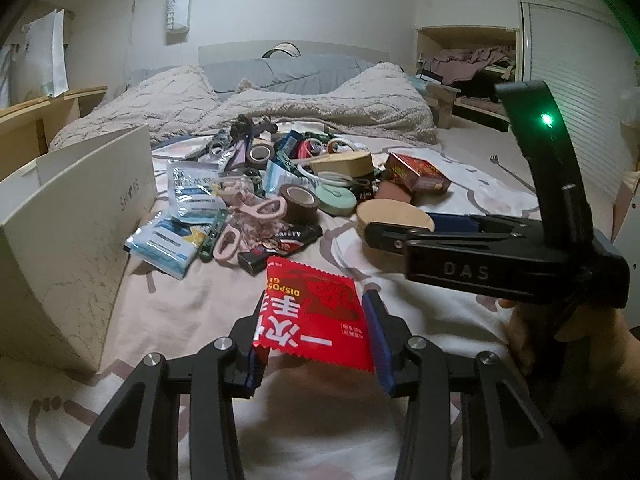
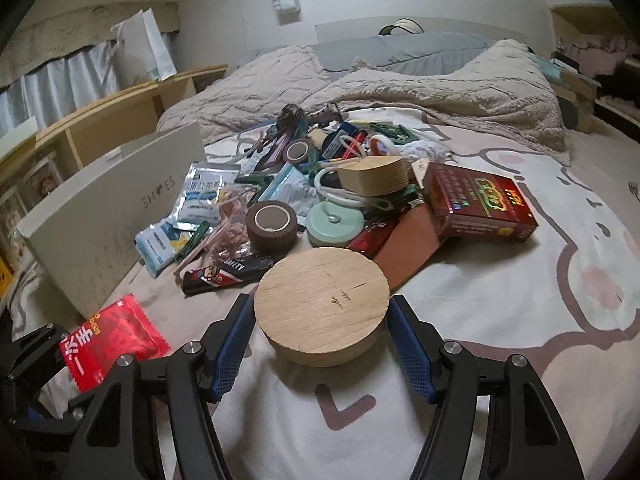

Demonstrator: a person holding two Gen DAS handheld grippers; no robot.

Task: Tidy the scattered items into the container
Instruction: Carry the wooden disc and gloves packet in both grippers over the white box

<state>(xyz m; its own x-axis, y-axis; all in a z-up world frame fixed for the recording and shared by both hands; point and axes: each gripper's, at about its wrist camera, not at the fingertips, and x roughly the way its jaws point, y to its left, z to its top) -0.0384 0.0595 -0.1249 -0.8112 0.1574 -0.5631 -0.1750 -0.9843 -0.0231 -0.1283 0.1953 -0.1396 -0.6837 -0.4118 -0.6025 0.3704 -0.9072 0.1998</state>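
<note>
Left wrist view: printed bedsheet (image 1: 460,168), left claw (image 1: 316,344) pinching red packet (image 1: 312,316), right claw (image 2: 320,344) gripping wooden disc (image 2: 320,304).

2 wrist views, low over bed (image 1: 460,168), facing pile (image 2: 320,184)

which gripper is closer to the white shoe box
Left. The left gripper, shut on the red foil packet, sits just beside the white cardboard shoe box; the right gripper brackets the round wooden lid farther away.
</note>
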